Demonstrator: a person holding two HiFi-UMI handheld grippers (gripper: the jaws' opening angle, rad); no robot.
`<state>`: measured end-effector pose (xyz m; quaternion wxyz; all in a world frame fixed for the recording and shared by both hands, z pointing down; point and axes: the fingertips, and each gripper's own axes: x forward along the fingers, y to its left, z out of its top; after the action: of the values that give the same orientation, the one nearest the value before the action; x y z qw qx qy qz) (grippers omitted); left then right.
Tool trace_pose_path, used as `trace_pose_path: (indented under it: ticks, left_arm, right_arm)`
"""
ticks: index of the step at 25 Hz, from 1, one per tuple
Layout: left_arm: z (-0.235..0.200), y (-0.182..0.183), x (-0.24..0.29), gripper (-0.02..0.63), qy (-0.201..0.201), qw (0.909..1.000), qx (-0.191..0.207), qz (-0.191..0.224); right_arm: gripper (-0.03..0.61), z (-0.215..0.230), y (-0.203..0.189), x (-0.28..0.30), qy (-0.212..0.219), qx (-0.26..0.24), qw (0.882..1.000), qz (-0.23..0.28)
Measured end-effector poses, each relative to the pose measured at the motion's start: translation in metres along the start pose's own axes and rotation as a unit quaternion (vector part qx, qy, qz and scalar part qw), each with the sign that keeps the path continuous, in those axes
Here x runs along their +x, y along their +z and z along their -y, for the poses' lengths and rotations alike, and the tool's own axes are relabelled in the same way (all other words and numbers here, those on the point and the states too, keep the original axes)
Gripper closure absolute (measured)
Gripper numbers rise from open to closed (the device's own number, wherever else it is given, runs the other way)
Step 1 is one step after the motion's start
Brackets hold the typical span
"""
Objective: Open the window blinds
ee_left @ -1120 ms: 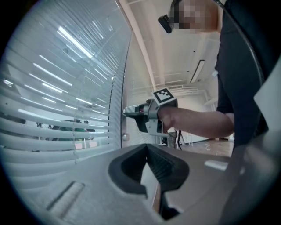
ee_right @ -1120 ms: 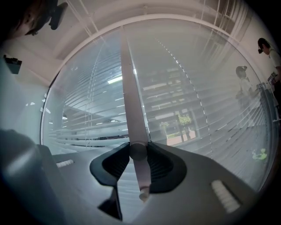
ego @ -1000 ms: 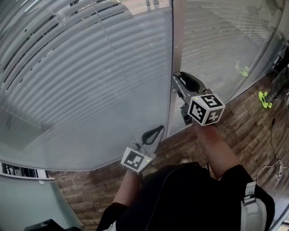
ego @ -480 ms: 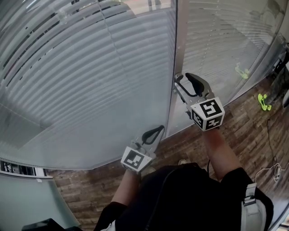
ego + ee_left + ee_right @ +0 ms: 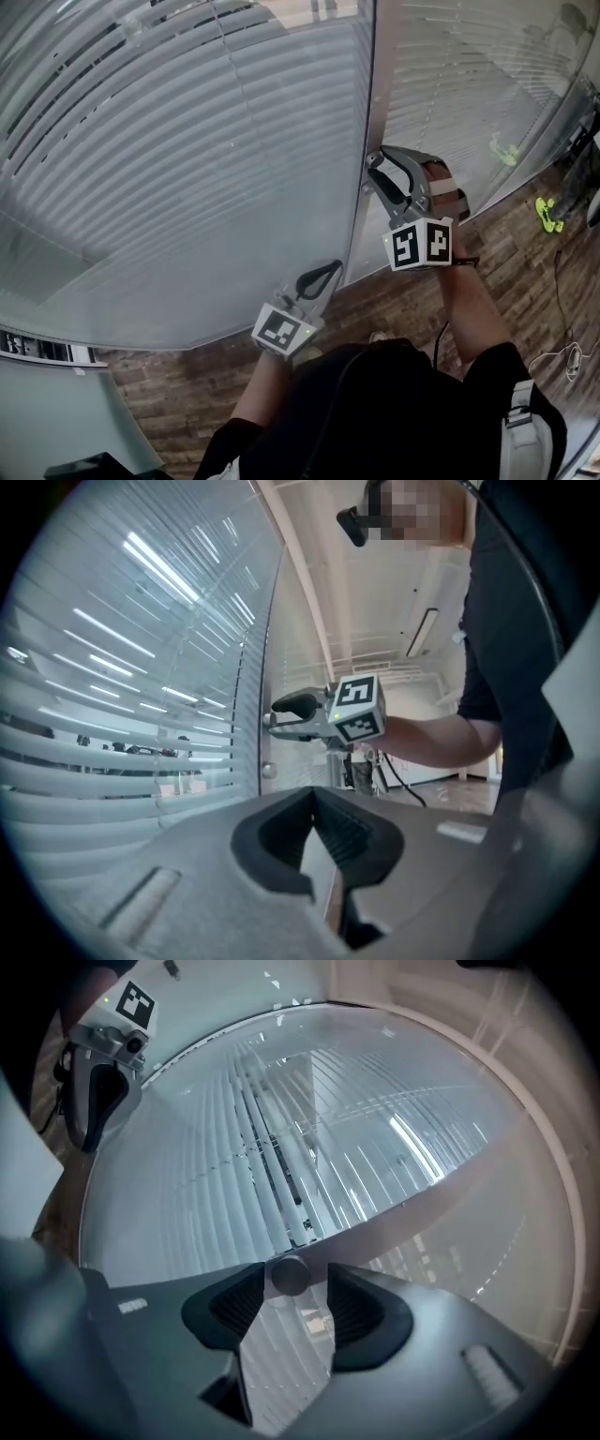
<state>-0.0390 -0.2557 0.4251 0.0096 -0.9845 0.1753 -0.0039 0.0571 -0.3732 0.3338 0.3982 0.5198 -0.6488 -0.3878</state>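
The right gripper (image 5: 373, 172) was held level at the upright frame (image 5: 364, 103) between the two glazed panels. Its jaws stood wide apart, having just been opening. The small round knob (image 5: 289, 1274) sat between the pads but was not squeezed.

The left gripper (image 5: 330, 269) was kept lower down by the glass, with its jaws together on nothing.

The blinds (image 5: 169, 159) were seen behind the glass. In the left gripper view the slats were tilted enough for strips of the room beyond to be glimpsed, but the pane was largely covered.

The step in hand was judged to be the turning of that knob, which was not gripped at this instant. For the next move, the jaws would need to be closed squarely on the knob and the wrist rolled. A firm pinch would be called for, so that the smooth knob is not slipped off.
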Motion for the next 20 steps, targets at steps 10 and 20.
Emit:
trace_pose_path:
  ticks: [10, 20]
  left_arm:
    - [-0.0023, 0.0008, -0.0001, 0.611, 0.002, 1.0000, 0.000, -0.001]
    - [-0.0020, -0.0002, -0.0015, 0.610, 0.002, 1.0000, 0.001, -0.006]
  right_arm:
    - [0.446, -0.0007, 0.0021, 0.0008, 0.001, 0.018, 1.000, 0.008]
    - [0.448, 0.0032, 0.0029, -0.0003, 0.007, 0.138, 0.990, 0.025]
